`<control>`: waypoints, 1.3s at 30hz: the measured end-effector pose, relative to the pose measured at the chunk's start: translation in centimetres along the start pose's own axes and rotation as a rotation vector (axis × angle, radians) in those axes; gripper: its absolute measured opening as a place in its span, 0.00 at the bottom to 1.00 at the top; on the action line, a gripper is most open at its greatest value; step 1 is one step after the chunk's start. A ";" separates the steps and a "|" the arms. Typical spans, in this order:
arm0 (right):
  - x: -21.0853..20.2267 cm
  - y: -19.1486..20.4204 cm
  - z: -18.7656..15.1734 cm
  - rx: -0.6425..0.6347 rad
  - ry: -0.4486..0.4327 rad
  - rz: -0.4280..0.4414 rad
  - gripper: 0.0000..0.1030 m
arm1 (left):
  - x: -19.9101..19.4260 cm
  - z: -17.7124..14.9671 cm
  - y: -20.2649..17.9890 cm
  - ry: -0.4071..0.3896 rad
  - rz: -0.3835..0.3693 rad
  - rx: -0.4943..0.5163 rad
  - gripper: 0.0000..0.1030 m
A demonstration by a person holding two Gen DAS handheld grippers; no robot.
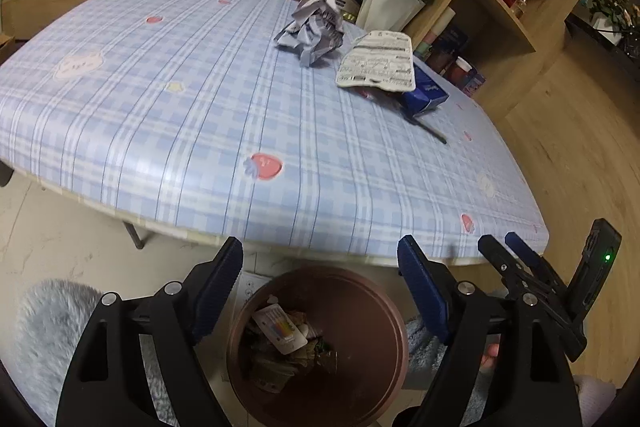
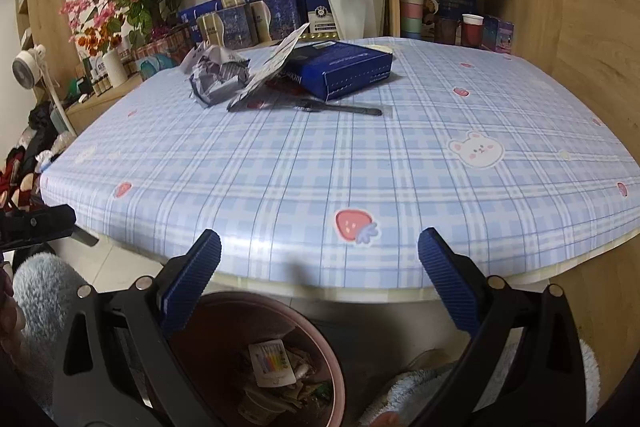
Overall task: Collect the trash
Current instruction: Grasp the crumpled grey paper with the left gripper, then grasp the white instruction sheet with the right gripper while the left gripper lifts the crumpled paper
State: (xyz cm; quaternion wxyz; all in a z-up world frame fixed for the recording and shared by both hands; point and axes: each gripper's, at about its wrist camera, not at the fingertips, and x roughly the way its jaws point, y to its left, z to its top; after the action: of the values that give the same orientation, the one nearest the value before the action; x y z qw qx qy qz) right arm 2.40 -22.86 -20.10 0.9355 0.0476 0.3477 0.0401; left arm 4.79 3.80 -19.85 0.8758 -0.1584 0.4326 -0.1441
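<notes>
Trash still to be collected lies on the table (image 1: 208, 99) well ahead of my two grippers: a crumpled paper ball (image 1: 314, 29), just beside it a printed white card (image 1: 376, 61) leaning on a blue box (image 1: 426, 93), and a dark pen (image 1: 430, 131) on the checked cloth in front of the box. My left gripper (image 1: 320, 267) hangs over the brown bin (image 1: 360, 295) on the floor below the table's near edge; its jaws stand wide apart, with nothing between the blue pads, and the bin's mouth shows in the gap. Inside the bin a white card with coloured stripes (image 1: 282, 333) rests on top of other scraps. My right gripper (image 2: 320, 255) is beside the left one, its fingers also spread and empty, pointing across the table edge toward the box; from its camera the bin (image 2: 320, 343) sits below and slightly left. Seen from the left camera, the right gripper's tips (image 1: 504, 251) appear just to the right. Pale fluffy slippers (image 1: 52, 319) flank the bin. Beyond the table stand red roses in a white pot (image 1: 390, 7) and wooden shelves (image 1: 516, 7).
</notes>
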 end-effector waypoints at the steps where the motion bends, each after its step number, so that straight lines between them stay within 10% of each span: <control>1: 0.1 -0.2 0.3 0.009 -0.004 0.003 0.94 | 0.0 0.9 -0.2 -0.008 -0.009 0.002 0.76; 28: 7.9 -6.5 9.0 0.095 0.006 0.042 0.94 | 16.6 21.4 -0.8 -0.011 0.158 0.154 0.82; 34: 9.4 -5.5 11.0 0.080 0.023 0.104 0.94 | 18.6 22.1 0.1 0.036 0.149 0.146 0.37; 39: 10.7 -4.5 13.5 0.108 0.012 0.194 0.94 | 17.4 20.8 1.3 0.049 0.131 0.160 0.27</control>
State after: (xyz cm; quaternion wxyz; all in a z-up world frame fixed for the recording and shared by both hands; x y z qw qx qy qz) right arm 19.53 -26.95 -17.36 0.9211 0.1314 0.3489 0.1119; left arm 31.82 1.43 -20.77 0.8823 -0.0559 0.4504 -0.1246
